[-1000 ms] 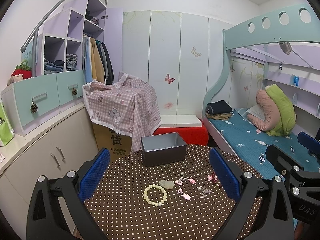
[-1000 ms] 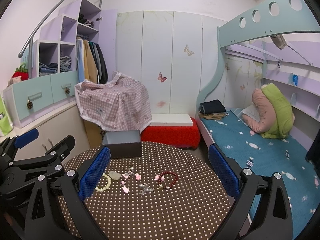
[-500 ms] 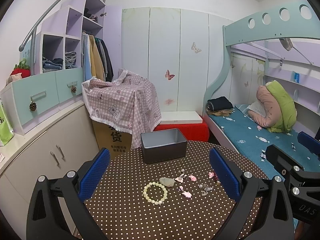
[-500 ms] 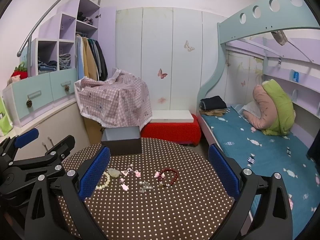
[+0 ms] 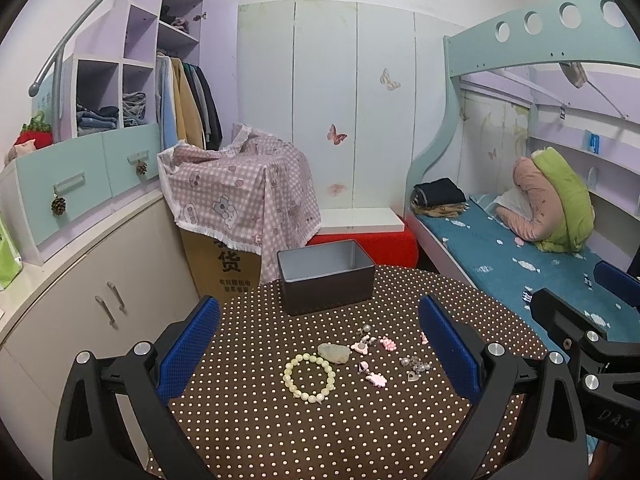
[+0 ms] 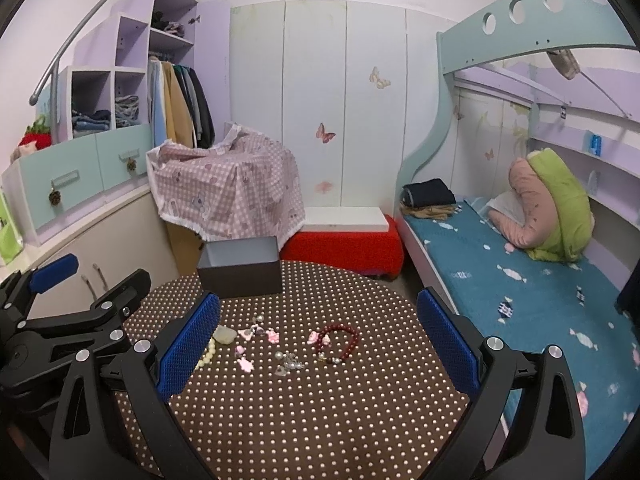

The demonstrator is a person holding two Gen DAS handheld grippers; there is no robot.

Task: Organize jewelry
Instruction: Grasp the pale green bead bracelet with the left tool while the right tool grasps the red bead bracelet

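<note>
A round table with a brown dotted cloth (image 5: 280, 432) holds scattered jewelry. A pale bead bracelet (image 5: 309, 377) lies near a grey-green stone (image 5: 334, 352), small pink charms (image 5: 376, 379) and silver pieces (image 5: 416, 365). A dark red bead bracelet (image 6: 338, 340) lies to the right. An open dark box (image 5: 326, 276) stands at the table's far side. My left gripper (image 5: 320, 352) is open and empty above the pale bracelet. My right gripper (image 6: 318, 348) is open and empty above the red bracelet (image 6: 338, 340).
A low cabinet (image 5: 92, 276) stands left of the table. A cardboard box under a pink checked cloth (image 5: 240, 196) and a red bench (image 5: 364, 240) stand behind it. A bunk bed with a blue sheet (image 5: 520, 264) runs along the right.
Both grippers have tilted down slightly and drifted a little; the jewelry and box sit higher in view. Nothing was grasped.
</note>
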